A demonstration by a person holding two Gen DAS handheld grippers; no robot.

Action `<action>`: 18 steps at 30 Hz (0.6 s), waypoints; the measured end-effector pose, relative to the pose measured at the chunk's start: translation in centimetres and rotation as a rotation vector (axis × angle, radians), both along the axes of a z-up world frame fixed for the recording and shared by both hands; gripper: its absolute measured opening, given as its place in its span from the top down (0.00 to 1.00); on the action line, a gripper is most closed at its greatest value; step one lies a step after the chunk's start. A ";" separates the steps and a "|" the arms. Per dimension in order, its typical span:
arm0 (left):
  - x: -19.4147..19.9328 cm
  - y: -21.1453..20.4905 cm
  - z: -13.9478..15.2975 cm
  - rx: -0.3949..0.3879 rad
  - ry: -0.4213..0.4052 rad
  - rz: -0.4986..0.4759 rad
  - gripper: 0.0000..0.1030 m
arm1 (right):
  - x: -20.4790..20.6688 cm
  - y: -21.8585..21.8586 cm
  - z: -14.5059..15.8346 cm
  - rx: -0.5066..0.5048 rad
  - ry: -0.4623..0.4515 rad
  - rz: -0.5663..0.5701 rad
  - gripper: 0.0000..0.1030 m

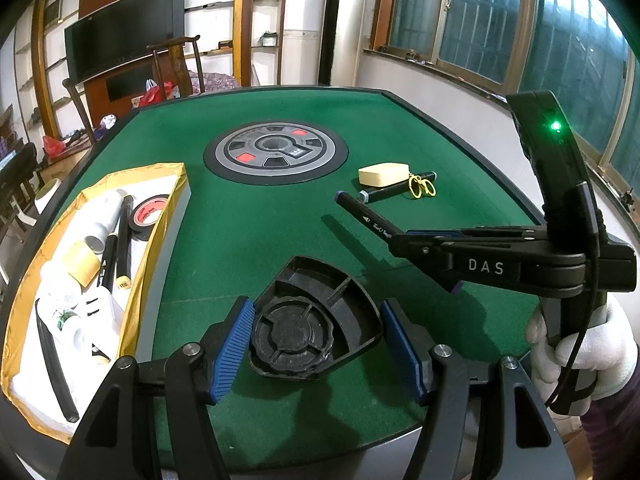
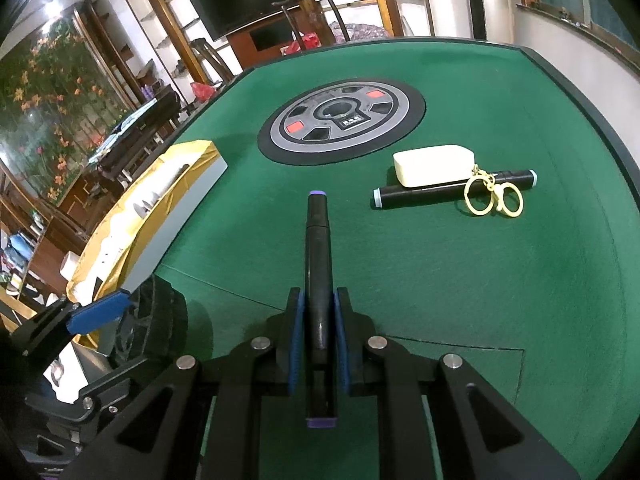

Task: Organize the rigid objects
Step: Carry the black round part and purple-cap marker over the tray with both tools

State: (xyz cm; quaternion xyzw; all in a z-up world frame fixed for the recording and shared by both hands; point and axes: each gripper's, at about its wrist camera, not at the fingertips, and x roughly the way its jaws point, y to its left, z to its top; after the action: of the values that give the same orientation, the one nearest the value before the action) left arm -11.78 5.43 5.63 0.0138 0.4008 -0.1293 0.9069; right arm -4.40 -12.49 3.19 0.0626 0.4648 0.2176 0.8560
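Observation:
My left gripper (image 1: 316, 312) is shut on a black fan-shaped plastic piece (image 1: 304, 332) with a round knob, its blue pads (image 1: 234, 344) pressing both sides, low over the green table's near edge. That piece (image 2: 160, 320) also shows at the lower left of the right wrist view. My right gripper (image 2: 319, 294) is shut on a black marker with purple ends (image 2: 318, 216), which points forward above the felt. From the left wrist view, the right gripper (image 1: 396, 240) comes in from the right with the marker (image 1: 360, 212) sticking out toward the centre.
A gold-lined box (image 1: 168, 216) at the left holds tape rolls, markers and white bottles. On the right lie a cream block (image 1: 384, 174), a second black marker (image 1: 394, 190) and yellow key clasps (image 1: 422, 186). A round panel (image 1: 276, 148) sits mid-table. A white-gloved hand (image 1: 580, 344) holds the right gripper.

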 end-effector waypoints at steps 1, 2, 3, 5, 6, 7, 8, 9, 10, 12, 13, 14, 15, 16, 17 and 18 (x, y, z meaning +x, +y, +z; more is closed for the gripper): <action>0.0 0.1 0.0 -0.002 -0.001 0.000 0.33 | 0.0 -0.1 0.0 0.007 0.001 -0.002 0.86; 0.0 0.1 0.1 -0.005 -0.002 0.000 0.33 | -0.1 -0.2 0.0 0.016 0.004 -0.004 0.86; 0.0 0.3 0.2 -0.015 -0.003 -0.001 0.33 | -0.1 -0.2 0.1 0.026 0.006 -0.005 0.86; -0.1 0.5 0.4 -0.028 -0.005 0.000 0.33 | -0.1 -0.3 0.1 0.039 0.008 -0.012 0.86; -0.2 0.8 0.6 -0.035 -0.008 0.002 0.33 | -0.1 -0.4 0.1 0.047 0.009 -0.014 0.86; -0.2 1.0 0.8 -0.042 -0.012 0.006 0.33 | -0.2 -0.5 0.2 0.055 0.010 -0.016 0.86; -0.2 1.3 1.0 -0.049 -0.013 0.009 0.33 | -0.2 -0.6 0.2 0.068 0.012 -0.019 0.86; -0.2 1.6 1.1 -0.057 -0.013 0.013 0.33 | -0.2 -0.7 0.3 0.078 0.013 -0.021 0.86; -0.2 2.0 1.3 -0.067 -0.014 0.019 0.33 | -0.2 -0.8 0.5 0.086 0.013 -0.023 0.86; -0.3 2.6 1.5 -0.079 -0.017 0.030 0.33 | -0.3 -1.1 0.9 0.108 0.009 -0.027 0.86; -0.3 2.9 1.7 -0.084 -0.019 0.036 0.33 | -0.4 -1.3 1.1 0.120 0.005 -0.032 0.86; -0.3 3.4 1.9 -0.091 -0.022 0.044 0.33 | -0.4 -1.5 1.4 0.129 -0.001 -0.037 0.86; -0.4 3.6 2.0 -0.097 -0.024 0.049 0.33 | -0.5 -1.7 1.7 0.140 -0.006 -0.043 0.86; -0.4 4.0 2.2 -0.105 -0.025 0.054 0.33 | -0.6 -1.9 1.9 0.149 -0.008 -0.047 0.86; -0.4 4.4 2.3 -0.113 -0.026 0.060 0.33 | -0.6 -2.1 2.1 0.164 -0.009 -0.050 0.86; -0.4 5.2 2.6 -0.124 -0.029 0.071 0.33 | -0.6 -2.3 2.3 0.183 -0.007 -0.052 0.86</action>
State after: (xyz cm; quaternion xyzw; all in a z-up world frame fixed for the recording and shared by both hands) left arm -12.16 10.59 8.19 -0.0548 0.3791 -0.1212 0.9157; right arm -5.01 -14.80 5.53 0.1517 0.4383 0.2369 0.8537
